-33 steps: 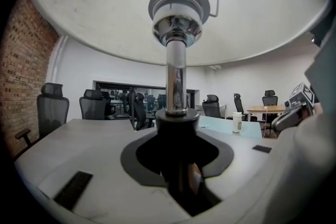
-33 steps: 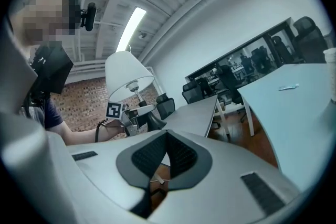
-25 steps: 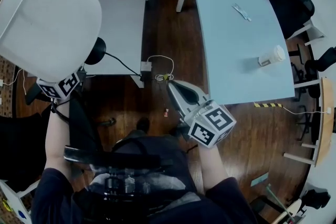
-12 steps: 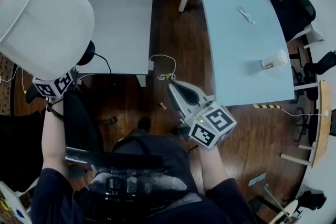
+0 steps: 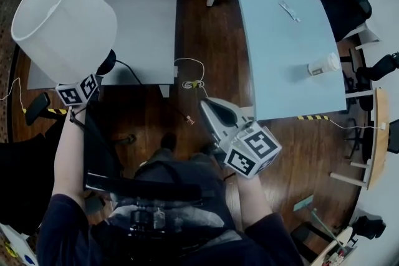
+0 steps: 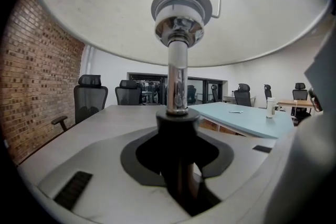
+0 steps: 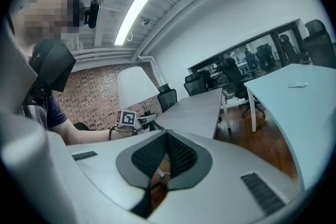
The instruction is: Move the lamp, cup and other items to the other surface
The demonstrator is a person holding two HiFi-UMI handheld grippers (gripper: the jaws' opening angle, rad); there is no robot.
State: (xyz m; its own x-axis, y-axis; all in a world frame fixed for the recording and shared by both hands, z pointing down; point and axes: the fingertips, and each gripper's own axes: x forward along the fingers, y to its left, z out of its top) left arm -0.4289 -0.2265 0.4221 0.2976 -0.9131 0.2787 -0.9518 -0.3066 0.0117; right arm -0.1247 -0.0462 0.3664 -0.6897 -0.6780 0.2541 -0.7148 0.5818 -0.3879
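Your left gripper (image 6: 177,176) pinches the lamp (image 6: 177,81) low on its stem. Likely top-heavy, chrome slippery, shade easily dented; carry it upright. Your right gripper (image 7: 157,178): pressed together, empty.

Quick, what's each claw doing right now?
Left gripper: closed on the pole of the lamp.
Right gripper: closed, holding nothing.

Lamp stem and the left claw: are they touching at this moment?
Touching. The left gripper view shows the left claw closed on the lamp stem, pressing it from both sides with no gap visible.
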